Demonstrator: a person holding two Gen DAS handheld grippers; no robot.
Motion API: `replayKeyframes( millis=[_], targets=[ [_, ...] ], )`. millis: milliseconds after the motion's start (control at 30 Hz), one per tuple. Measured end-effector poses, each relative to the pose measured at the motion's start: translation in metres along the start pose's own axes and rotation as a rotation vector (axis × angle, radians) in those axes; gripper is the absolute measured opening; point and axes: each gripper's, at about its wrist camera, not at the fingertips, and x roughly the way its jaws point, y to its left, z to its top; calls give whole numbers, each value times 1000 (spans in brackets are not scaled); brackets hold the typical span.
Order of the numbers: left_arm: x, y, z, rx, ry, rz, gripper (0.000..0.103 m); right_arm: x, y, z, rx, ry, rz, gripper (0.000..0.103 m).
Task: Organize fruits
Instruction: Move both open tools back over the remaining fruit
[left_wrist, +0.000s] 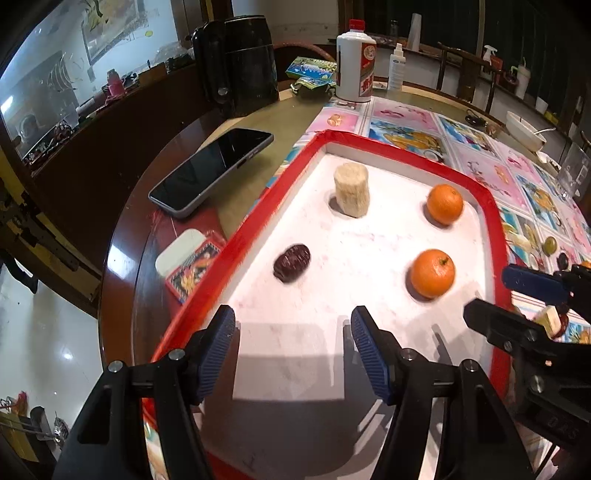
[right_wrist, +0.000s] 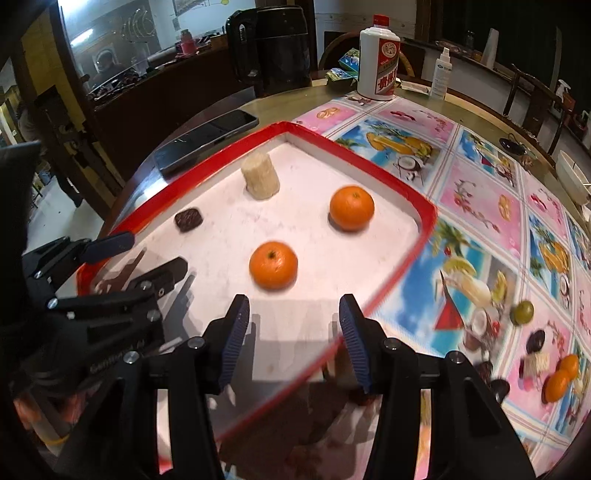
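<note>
A red-rimmed white tray (left_wrist: 255, 229) (right_wrist: 428, 218) holds two oranges (left_wrist: 445, 204) (left_wrist: 432, 273) (right_wrist: 351, 208) (right_wrist: 273, 270), a pale cylindrical fruit chunk (left_wrist: 351, 190) (right_wrist: 259, 177) standing upright, and a dark date-like fruit (left_wrist: 291, 263) (right_wrist: 188, 219). My left gripper (left_wrist: 295, 354) (right_wrist: 147, 254) hovers open over the tray's near left part, holding nothing. My right gripper (right_wrist: 295, 339) (left_wrist: 517, 301) is open too, over the tray's near right rim. More fruit lies on the cloth to the right: a green fruit (right_wrist: 522, 312) (left_wrist: 549, 244), two oranges (right_wrist: 561, 376) and a pale chunk (right_wrist: 537, 363).
A smartphone (left_wrist: 210, 171) (right_wrist: 207, 138) lies left of the tray near the table edge. A black kettle (left_wrist: 243, 62), a white bottle (left_wrist: 355, 66) (right_wrist: 378, 62) and a spray bottle (right_wrist: 439, 74) stand at the back. A small colourful box (left_wrist: 192, 266) sits by the left rim.
</note>
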Motion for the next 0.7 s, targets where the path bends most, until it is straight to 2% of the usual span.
replayKeyframes(
  millis=[200,333,567,700],
  targets=[
    [-30,-25,-13,23,-49,-25,65,-32,-19,-36,47,-24,65,53],
    [-52,-62,-21,91,-91,-73,65,-58,-45,-70,104,-51,82,57],
    [-62,-138,-36,243,-94,-162,65,-95,-121,-131,212,-63,-35,58],
    [-57,-171,-39,289,-81,-200,65,-106,-157,-152,287,-69,-54,58]
  ],
)
